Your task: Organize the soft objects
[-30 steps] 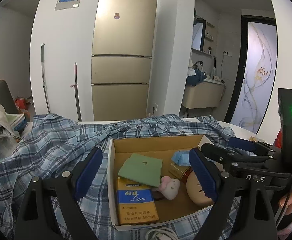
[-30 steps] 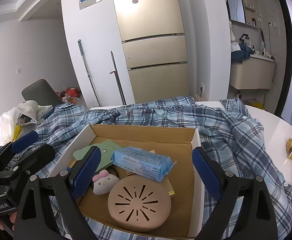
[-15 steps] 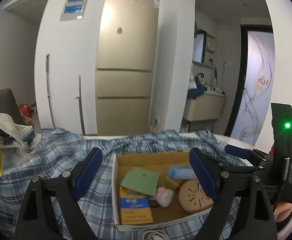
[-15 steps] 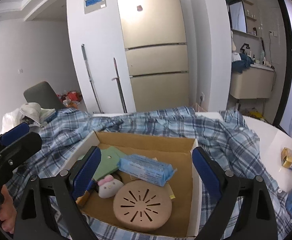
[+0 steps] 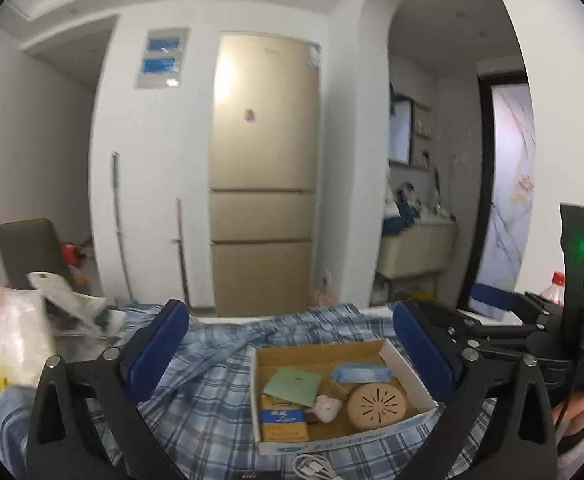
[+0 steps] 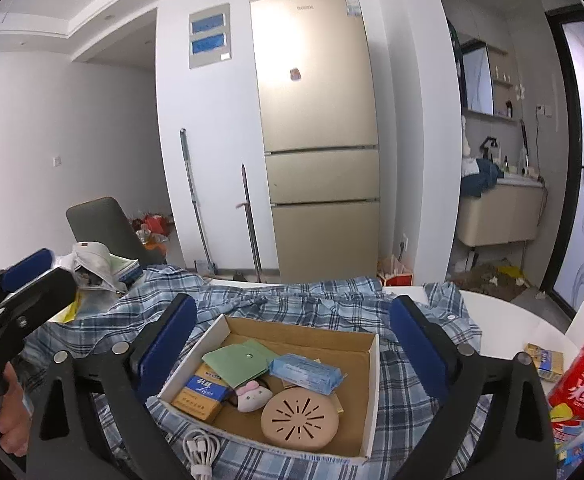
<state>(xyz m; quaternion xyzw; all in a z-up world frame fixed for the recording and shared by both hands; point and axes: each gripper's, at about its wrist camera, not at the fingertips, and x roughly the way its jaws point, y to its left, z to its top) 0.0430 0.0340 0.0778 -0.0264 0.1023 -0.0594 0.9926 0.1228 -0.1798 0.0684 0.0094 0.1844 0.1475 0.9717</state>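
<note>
Cardboard box (image 6: 373, 364) on blue plaid cloth (image 6: 292, 304), itself spread over white surface (image 6: 507, 320). Inside box: green pouch (image 6: 238, 362), blue tissue pack (image 6: 307, 368), pink plush toy (image 6: 252, 397), round tan disc (image 6: 299, 420), yellow-blue carton (image 6: 200, 394). White cable (image 6: 202, 450) coiled just in front of box. Left claw (image 5: 292, 344) and right claw (image 6: 292, 336) both above box, jaws opening, nothing between them.

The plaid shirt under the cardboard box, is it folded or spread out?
Spread out. The plaid shirt lies crumpled flat across the table, reaching beyond the cardboard box on all visible sides.
</note>
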